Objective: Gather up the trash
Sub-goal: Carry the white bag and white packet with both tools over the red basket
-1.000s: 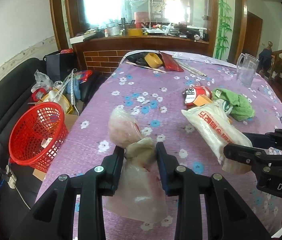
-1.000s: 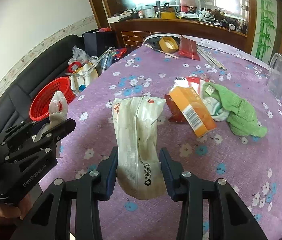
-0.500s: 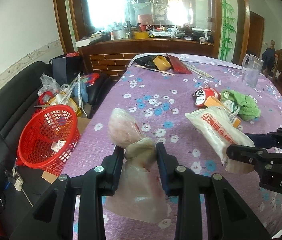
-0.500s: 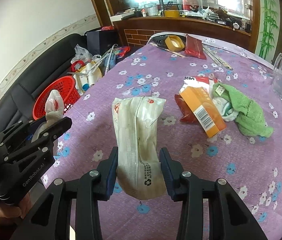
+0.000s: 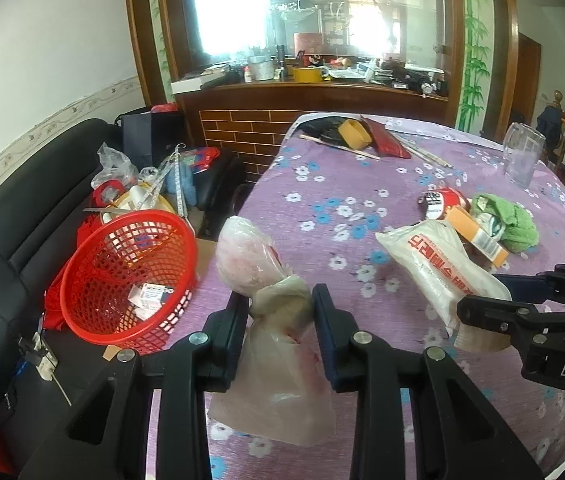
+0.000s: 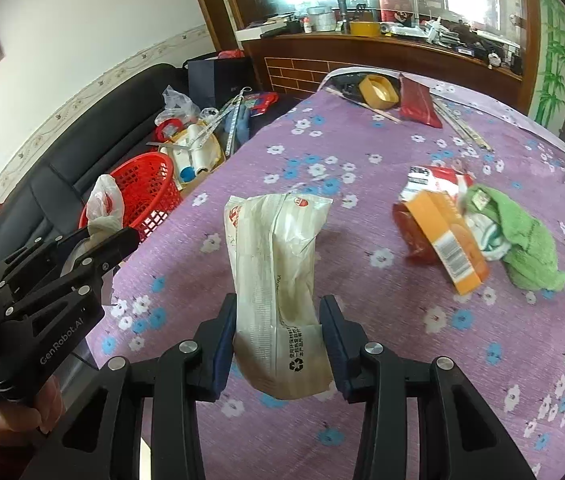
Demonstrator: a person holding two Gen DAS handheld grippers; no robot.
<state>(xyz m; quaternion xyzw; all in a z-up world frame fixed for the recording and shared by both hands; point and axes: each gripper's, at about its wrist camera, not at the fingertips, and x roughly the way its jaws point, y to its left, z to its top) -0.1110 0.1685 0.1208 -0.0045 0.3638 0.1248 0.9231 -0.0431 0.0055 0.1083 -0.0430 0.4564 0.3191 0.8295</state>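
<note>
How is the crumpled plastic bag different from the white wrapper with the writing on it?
The plastic bag is thin and see-through with pinkish smears; the white wrapper is not see-through and has printed writing and a recycling mark. The bag is scrunched at its pinched middle; the wrapper stands up long and flatter. The left tool holds the bag; the right tool holds the wrapper. Both are held above the purple flowery tablecloth.

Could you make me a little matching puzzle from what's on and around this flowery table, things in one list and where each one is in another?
Things:
1. crumpled plastic bag
2. white food wrapper
3. red basket
4. green cloth

Places:
A. lying on the purple tablecloth beside an orange box
B. clamped in the left gripper
C. on the black sofa beside the table
D. clamped in the right gripper

Pairs: 1-B, 2-D, 3-C, 4-A
</note>
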